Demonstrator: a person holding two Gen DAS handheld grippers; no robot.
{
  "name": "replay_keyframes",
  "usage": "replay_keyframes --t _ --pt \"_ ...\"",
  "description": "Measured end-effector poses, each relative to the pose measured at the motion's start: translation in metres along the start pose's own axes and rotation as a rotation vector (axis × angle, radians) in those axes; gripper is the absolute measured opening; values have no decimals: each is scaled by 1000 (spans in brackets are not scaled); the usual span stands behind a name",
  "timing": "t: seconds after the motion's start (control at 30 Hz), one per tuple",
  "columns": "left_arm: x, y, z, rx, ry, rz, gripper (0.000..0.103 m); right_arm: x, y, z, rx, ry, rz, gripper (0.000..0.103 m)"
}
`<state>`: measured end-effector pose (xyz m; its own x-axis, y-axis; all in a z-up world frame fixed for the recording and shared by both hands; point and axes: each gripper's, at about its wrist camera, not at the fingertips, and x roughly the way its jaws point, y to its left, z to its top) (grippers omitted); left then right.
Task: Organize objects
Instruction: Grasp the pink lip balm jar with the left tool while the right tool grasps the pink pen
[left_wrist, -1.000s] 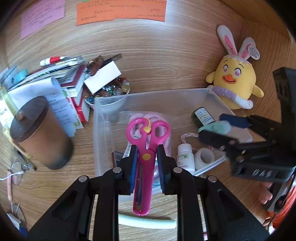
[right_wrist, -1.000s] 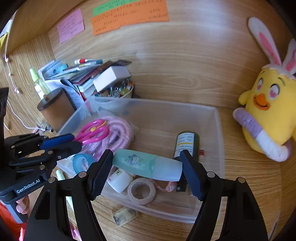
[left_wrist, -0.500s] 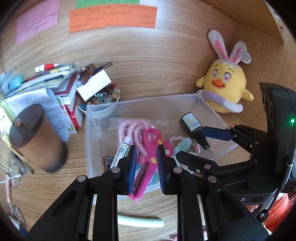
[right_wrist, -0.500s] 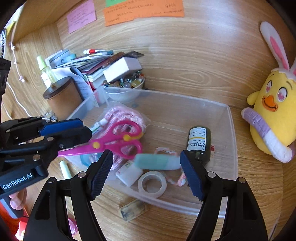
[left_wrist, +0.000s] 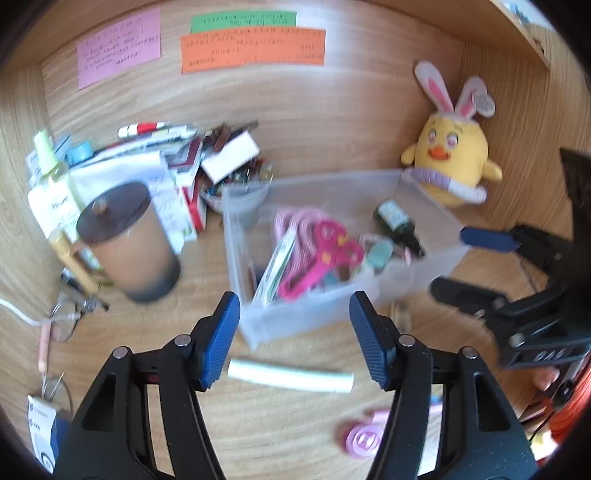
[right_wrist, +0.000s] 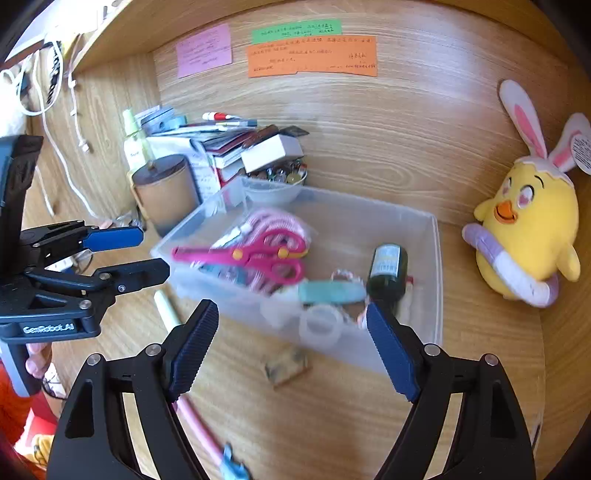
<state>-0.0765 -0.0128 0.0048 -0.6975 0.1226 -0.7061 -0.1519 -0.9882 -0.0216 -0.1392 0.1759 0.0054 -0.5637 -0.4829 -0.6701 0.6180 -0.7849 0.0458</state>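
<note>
A clear plastic bin (left_wrist: 317, 317) (right_wrist: 436, 295) stands on the wooden desk. Pink scissors (left_wrist: 321, 254) (right_wrist: 258, 254) lie in it on a pink cord (right_wrist: 273, 221), beside a teal tube (right_wrist: 328, 291), a dark bottle (left_wrist: 397, 221) (right_wrist: 388, 269) and a tape ring (right_wrist: 321, 325). My left gripper (left_wrist: 293, 336) is open and empty, in front of the bin. My right gripper (right_wrist: 291, 347) is open and empty, also in front of the bin; it shows at the right in the left wrist view (left_wrist: 469, 262).
A pale green stick (left_wrist: 291, 376) (right_wrist: 166, 306) lies on the desk near the left gripper. A brown lidded canister (left_wrist: 129, 240), stacked books (right_wrist: 229, 147) and a bowl (right_wrist: 273, 184) stand left of the bin. A yellow plush chick (left_wrist: 450, 162) (right_wrist: 528, 229) sits right. A small packet (right_wrist: 286, 365) lies in front.
My left gripper opened and let the pink scissors go into the bin. The teal tube, released earlier by my right gripper, lies in the bin. Both grippers drew back from the bin.
</note>
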Motion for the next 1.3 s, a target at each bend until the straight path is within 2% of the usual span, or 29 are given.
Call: replay_keyframes --t 0.27,0.53,0.67,0.73,0.9,0.97,1.1,1.13,1.17,1.2,1.27,1.3 --pt "-2 1 -44 -33 68 -39 64 -3 10 -42 5 65 22 82" --pt "-5 -7 -77 -37 107 -39 66 -1 18 -92 -1 140 51 80" --pt "-8 -13 -89 -25 124 -46 68 3 21 -108 -10 182 93 59" --pt "-9 -15 -92 -22 123 -53 71 1 24 -111 -27 180 90 54" --pt "-7 -25 -101 -7 141 -78 72 -2 32 -114 -66 178 89 20" --pt "-4 -30 -103 2 154 -86 72 -4 34 -117 -80 168 62 16" --pt "2 -38 -104 20 159 -94 72 -6 32 -118 -54 157 57 16" --pt "2 -40 -104 27 147 -86 68 -7 31 -118 -49 155 59 16" --pt "2 -45 -104 50 134 -78 58 -8 31 -118 -44 152 63 16" --pt "3 -48 -105 67 129 -74 54 -9 31 -118 -38 150 64 16" --pt "5 -52 -105 86 127 -84 39 -11 30 -117 -30 142 64 16" --pt "6 -53 -105 89 128 -90 36 -13 29 -117 -26 137 63 13"
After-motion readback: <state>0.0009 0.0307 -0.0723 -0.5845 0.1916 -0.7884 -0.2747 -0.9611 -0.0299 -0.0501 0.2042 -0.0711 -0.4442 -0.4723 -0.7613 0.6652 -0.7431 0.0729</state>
